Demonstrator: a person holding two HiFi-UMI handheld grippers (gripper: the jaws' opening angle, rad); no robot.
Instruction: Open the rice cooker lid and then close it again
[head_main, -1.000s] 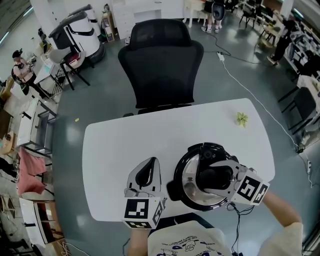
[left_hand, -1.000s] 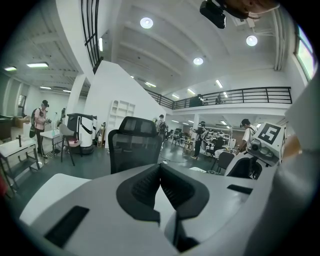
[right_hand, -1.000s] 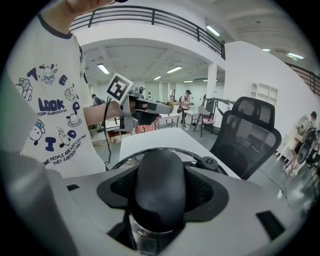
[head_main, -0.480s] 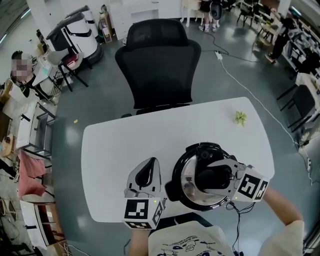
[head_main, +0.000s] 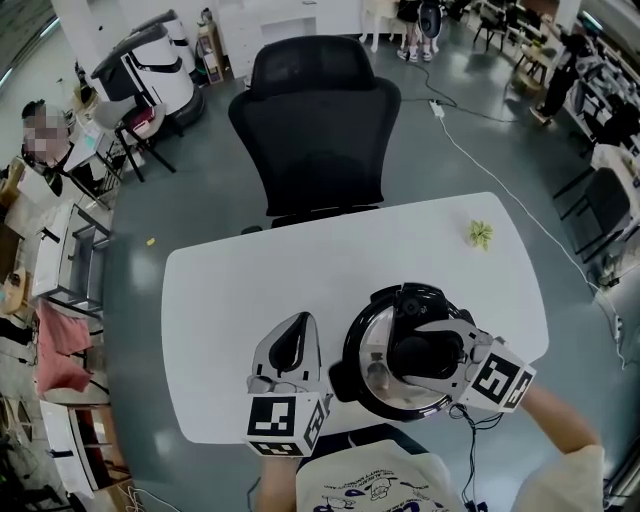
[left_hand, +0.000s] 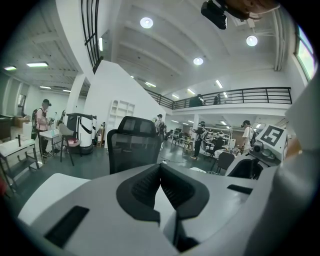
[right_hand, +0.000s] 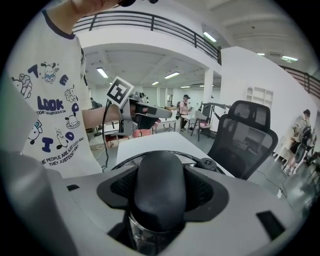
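Rice cooker is sitting at the near edge of the desk, glass lid appearing seated on the pot. Right gripper is clamping the lid's black knob, jaws wide and pressing its sides. Left gripper is idling just beside the cooker, jaws together, empty. With the lid down, this is reading as either the start of the lift or the end of the closing; cannot tell which.

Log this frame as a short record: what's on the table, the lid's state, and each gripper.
table: white table with a rice cooker near the front edge and a small green thing at the far right
lid: glass lid on the cooker, looks seated
right gripper: closed on the lid's black knob
left gripper: jaws together, empty, left of the cooker
behind table: black office chair
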